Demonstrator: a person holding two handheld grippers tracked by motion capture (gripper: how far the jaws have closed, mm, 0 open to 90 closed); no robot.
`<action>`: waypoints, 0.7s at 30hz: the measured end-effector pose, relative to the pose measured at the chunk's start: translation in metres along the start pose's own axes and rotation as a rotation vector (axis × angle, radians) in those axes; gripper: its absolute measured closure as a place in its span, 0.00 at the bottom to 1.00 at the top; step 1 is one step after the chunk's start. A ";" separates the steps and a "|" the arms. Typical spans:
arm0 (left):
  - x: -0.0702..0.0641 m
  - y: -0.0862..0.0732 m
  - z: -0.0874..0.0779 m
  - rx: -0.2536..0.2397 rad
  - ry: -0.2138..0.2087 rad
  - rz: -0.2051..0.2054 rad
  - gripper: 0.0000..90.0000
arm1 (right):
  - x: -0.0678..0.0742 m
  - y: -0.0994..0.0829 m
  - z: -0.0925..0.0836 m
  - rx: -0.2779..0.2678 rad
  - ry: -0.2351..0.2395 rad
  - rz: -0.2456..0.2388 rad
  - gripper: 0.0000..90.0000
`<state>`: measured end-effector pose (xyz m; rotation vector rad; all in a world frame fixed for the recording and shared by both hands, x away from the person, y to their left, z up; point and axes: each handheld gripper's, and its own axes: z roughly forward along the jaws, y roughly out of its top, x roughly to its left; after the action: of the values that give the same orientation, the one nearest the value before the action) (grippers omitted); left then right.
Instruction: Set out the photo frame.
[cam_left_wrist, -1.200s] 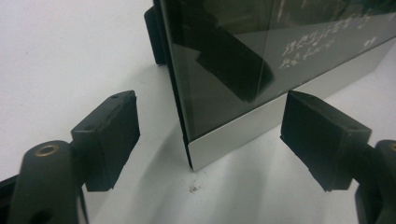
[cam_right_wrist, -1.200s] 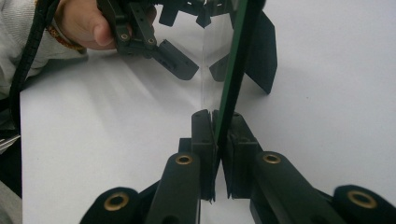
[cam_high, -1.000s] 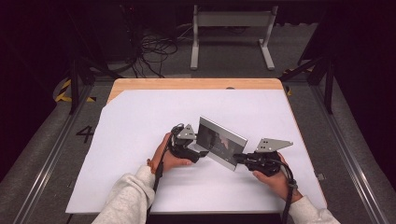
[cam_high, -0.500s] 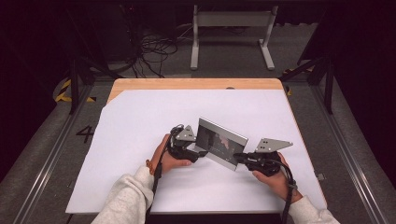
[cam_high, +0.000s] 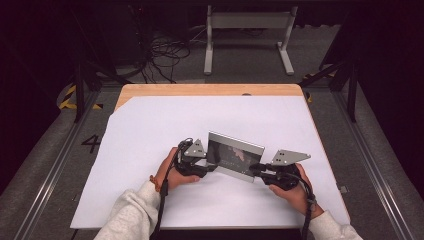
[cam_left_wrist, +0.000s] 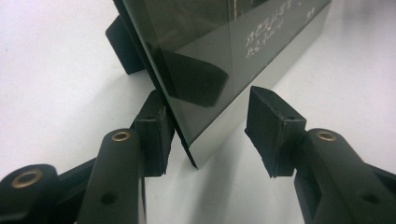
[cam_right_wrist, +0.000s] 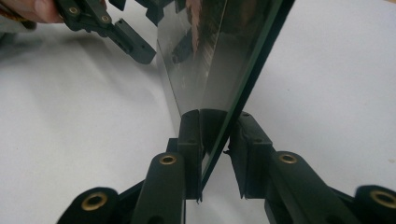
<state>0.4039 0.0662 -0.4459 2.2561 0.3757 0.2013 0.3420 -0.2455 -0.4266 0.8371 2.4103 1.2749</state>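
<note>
Now the dark glass picture frame with a silver border (cam_high: 235, 159) stands tilted on the white sheet (cam_high: 150, 130) that covers the wooden bench (cam_high: 200, 90), a little in front of the middle, and a person holds one tool at each of its short ends.

At the left end, the left tool (cam_high: 212, 166) has its two black jaws on both sides of the frame's lower corner. In the left gripper view one pad lies against the back of the glass (cam_left_wrist: 205, 70), while the other pad stands clearly apart from the silver front border. So the left tool (cam_left_wrist: 210, 135) is spread around the corner and does not pinch it; its jaws have just been closing, with the frame between them.

At the right end, the right tool (cam_high: 254, 170) also has the frame's edge between its jaws. In the right gripper view one pad touches the glass face (cam_right_wrist: 205, 56), and the other pad is just beside the dark edge. I cannot tell if the right tool (cam_right_wrist: 215, 154) presses the edge or only surrounds it; its jaws have just been opening.
</note>
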 end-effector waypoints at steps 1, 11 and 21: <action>-0.001 0.000 -0.001 0.007 0.011 -0.002 0.60 | 0.000 0.000 0.000 0.004 0.001 -0.001 0.83; -0.009 -0.003 -0.010 0.014 0.032 0.028 0.74 | -0.002 -0.001 -0.008 -0.015 0.002 0.011 0.88; -0.013 -0.005 -0.012 0.016 0.061 0.034 0.75 | -0.001 0.000 -0.004 -0.025 -0.024 0.010 0.86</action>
<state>0.3872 0.0735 -0.4426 2.2775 0.3732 0.2864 0.3413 -0.2489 -0.4247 0.8533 2.3702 1.2881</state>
